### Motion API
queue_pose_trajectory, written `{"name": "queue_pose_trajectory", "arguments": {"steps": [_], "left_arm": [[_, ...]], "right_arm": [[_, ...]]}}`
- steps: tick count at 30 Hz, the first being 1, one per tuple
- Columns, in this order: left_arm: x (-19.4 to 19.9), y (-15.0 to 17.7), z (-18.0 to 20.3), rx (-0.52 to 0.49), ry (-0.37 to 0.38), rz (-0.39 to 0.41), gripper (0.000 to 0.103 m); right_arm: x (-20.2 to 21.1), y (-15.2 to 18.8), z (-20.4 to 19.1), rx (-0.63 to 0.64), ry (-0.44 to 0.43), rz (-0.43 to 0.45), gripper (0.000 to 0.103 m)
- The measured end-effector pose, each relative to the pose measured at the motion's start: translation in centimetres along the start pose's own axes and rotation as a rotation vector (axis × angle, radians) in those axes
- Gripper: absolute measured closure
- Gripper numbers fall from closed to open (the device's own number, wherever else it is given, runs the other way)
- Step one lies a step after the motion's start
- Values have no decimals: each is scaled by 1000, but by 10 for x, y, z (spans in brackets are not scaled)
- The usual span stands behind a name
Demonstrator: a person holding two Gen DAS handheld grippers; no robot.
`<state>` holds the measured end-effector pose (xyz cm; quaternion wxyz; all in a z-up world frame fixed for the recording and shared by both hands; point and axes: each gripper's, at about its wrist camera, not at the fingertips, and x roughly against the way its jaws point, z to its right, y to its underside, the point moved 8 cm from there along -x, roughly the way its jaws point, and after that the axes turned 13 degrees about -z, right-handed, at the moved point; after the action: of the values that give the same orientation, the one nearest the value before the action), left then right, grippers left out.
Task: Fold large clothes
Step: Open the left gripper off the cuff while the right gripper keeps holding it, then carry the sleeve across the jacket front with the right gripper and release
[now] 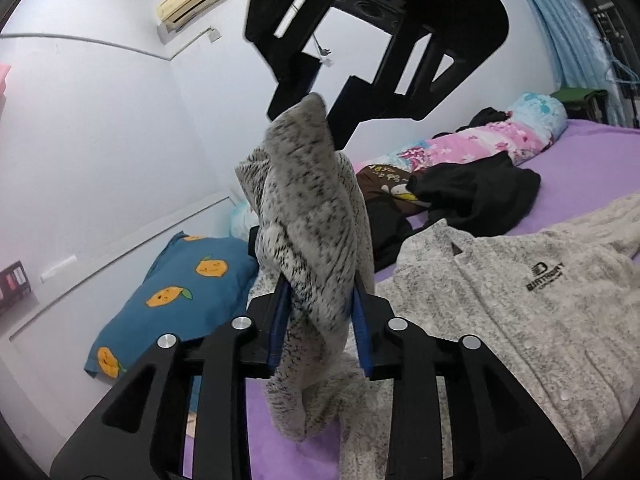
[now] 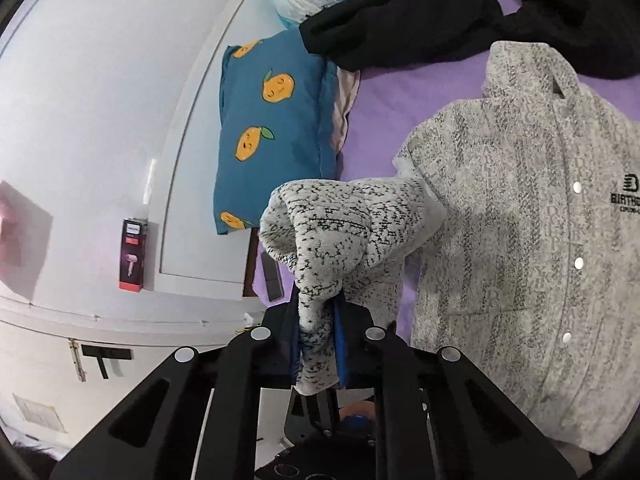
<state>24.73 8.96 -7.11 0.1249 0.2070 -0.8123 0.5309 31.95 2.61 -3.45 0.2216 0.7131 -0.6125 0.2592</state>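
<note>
Grey fleece jacket [image 2: 532, 216]: lying front-up on the purple bed sheet [image 2: 384, 92], snap buttons down the middle, black logo on the chest, collar pointing toward the black clothes.
Sleeve [image 1: 316, 216]: being lifted off the bed, hanging between both grippers as a twisted band of speckled grey fabric.
Left hand-held gripper [image 1: 320, 316]: pinching the sleeve between its blue pads, jaws narrowed onto the bunched fabric, cloth spilling out below the fingers.
Right hand-held gripper [image 2: 318, 344]: clamping the sleeve's end, jaws drawn close on the fabric; appearing in the left wrist view above the left one [image 1: 320, 100], gripping the top of the same band.
Bed sheet: carrying the jacket, with bare purple showing beside the jacket's shoulder.
Blue pillow [image 2: 272, 128]: lying by the wall, printed with orange fruit faces, apart from the jacket.
Black clothes [image 2: 400, 20]: heaped just beyond the jacket's collar.
Floral bolster [image 1: 480, 140]: resting behind the black clothes, pink and blue.
Pink box [image 2: 133, 256]: leaning against the white wall.
</note>
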Motion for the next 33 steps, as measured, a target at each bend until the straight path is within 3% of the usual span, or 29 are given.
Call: {"name": "queue_pose_trajectory", "arguments": {"steps": [2, 3, 4, 7, 10, 17, 26, 33], "left_arm": [[2, 0, 1, 11, 64, 0, 49], [4, 0, 3, 25, 161, 1, 35], [8, 0, 4, 31, 233, 4, 32], [8, 2, -5, 49, 212, 5, 32], [-4, 10, -23, 116, 182, -49, 32], [-32, 20, -47, 262, 276, -151, 27], [-50, 24, -14, 213, 293, -216, 27], [-79, 35, 21, 206, 323, -335, 27]], "right_arm": [[5, 0, 1, 5, -15, 15, 90], [8, 0, 3, 6, -21, 23, 90], [13, 0, 5, 7, -24, 33, 90], [25, 0, 15, -4, -49, 67, 90], [40, 0, 31, -37, -86, 105, 90], [74, 16, 74, -88, -123, 157, 90], [115, 57, 160, -134, -119, 267, 90], [123, 74, 250, -213, -135, 319, 90]]}}
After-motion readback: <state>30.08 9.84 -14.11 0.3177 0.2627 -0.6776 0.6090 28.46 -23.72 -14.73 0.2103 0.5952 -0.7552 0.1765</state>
